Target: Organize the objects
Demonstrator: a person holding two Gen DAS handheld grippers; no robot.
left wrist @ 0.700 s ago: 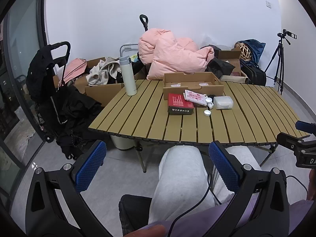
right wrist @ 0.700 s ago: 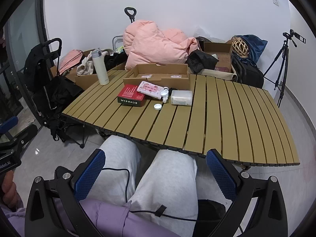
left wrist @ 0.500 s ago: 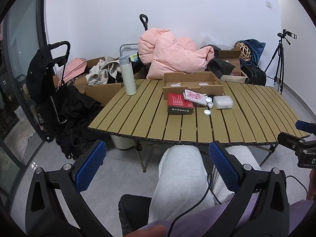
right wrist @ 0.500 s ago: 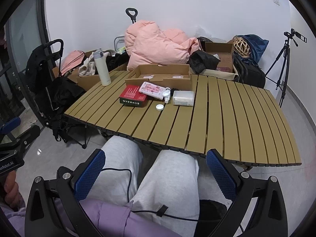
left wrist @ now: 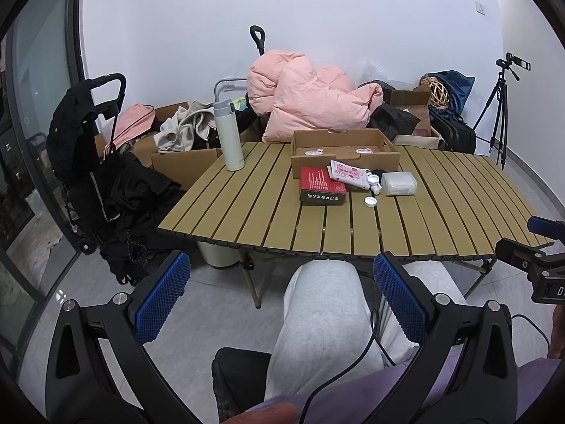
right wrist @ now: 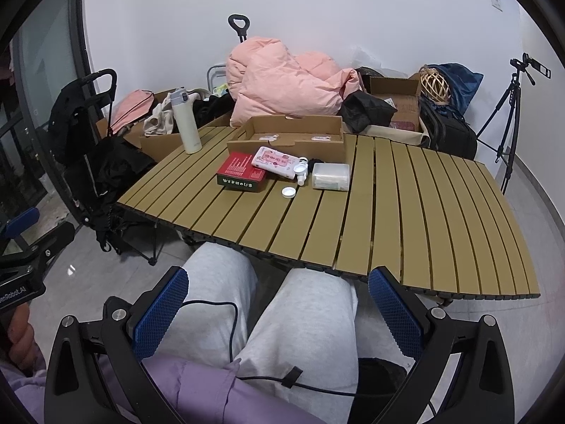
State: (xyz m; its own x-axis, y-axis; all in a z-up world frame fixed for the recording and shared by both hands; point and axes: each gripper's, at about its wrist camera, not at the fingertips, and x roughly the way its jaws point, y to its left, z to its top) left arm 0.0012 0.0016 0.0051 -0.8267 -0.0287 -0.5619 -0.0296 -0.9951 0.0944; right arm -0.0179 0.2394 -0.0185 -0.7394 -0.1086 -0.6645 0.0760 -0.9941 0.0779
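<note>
My view: slatted table (left wrist: 441, 212), cluttered at the far side.
On it sat a cardboard tray (left wrist: 344, 148), red box (left wrist: 321, 185), clear case (left wrist: 399, 183), white cap (left wrist: 370, 202) and flask (left wrist: 229, 136).

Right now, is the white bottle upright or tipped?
Upright: the white bottle stands on its base near the table corner, lid on top.

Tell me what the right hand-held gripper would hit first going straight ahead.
Probably the near edge of the slatted table; the right hand-held gripper hangs open above the person's lap. Depth is unclear.

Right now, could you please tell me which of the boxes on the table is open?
The cardboard box at the back is open on top. The red box and the clear plastic box before it are closed.
</note>
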